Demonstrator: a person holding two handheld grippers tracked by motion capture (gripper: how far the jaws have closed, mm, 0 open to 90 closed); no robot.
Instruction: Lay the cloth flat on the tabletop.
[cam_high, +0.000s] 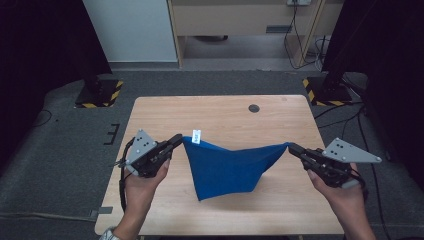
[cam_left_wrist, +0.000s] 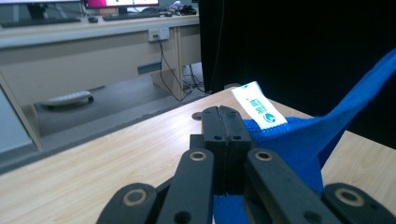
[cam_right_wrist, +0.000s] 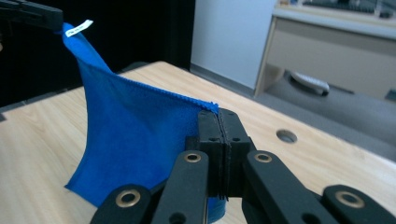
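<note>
Both tools are clamped tight on the blue cloth (cam_high: 225, 167): the left tool (cam_high: 177, 140) pinches the corner by the white label (cam_high: 196, 136), the right tool (cam_high: 292, 148) the opposite corner. Between them the cloth hangs stretched above the wooden counter (cam_high: 225, 112), its lower point touching the surface.

Table: (cam_high: 160, 210) light wood, round hole (cam_high: 254, 108) near far edge
Floor: grey carpet (cam_high: 60, 150)
Stand bases: (cam_high: 99, 93) yellow-black striped
</note>
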